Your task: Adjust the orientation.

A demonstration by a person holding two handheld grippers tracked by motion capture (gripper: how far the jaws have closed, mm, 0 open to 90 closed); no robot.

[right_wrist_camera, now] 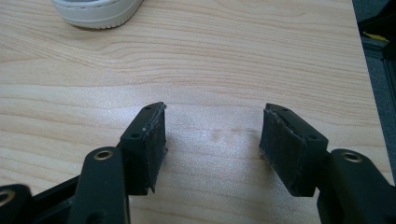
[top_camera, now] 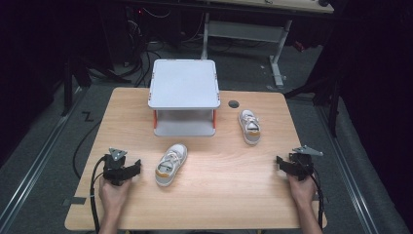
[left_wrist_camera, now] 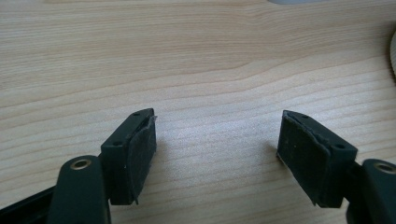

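Near shoe: a small white-and-grey laced sneaker with an orange heel patch (top_camera: 171, 165) lies on the light wooden worktop (top_camera: 224, 195), left of its middle, toe pointing toward the far edge and slightly right.
Far shoe: a matching white-and-grey laced sneaker (top_camera: 250, 126) lies toward the far right corner, toe toward the near edge; its white sole rim (right_wrist_camera: 97, 13) shows at the top of the right gripper view.
Left gripper: the black two-jaw left gripper (top_camera: 130, 169) rests at the near left part of the worktop, just beside the near shoe but not touching it; jaws stand well apart with bare wood between the pads (left_wrist_camera: 144, 149).
Right gripper: the black two-jaw right gripper (top_camera: 282, 163) sits by the right edge, well apart from both shoes; jaws spread wide, nothing between the pads (right_wrist_camera: 156, 140).
Rack: a grey two-level square shelf with orange-red posts (top_camera: 183, 83) stands at the middle of the far edge, between and behind the shoes.
Hole: a dark round cable opening (top_camera: 234, 104) sits just right of the rack.
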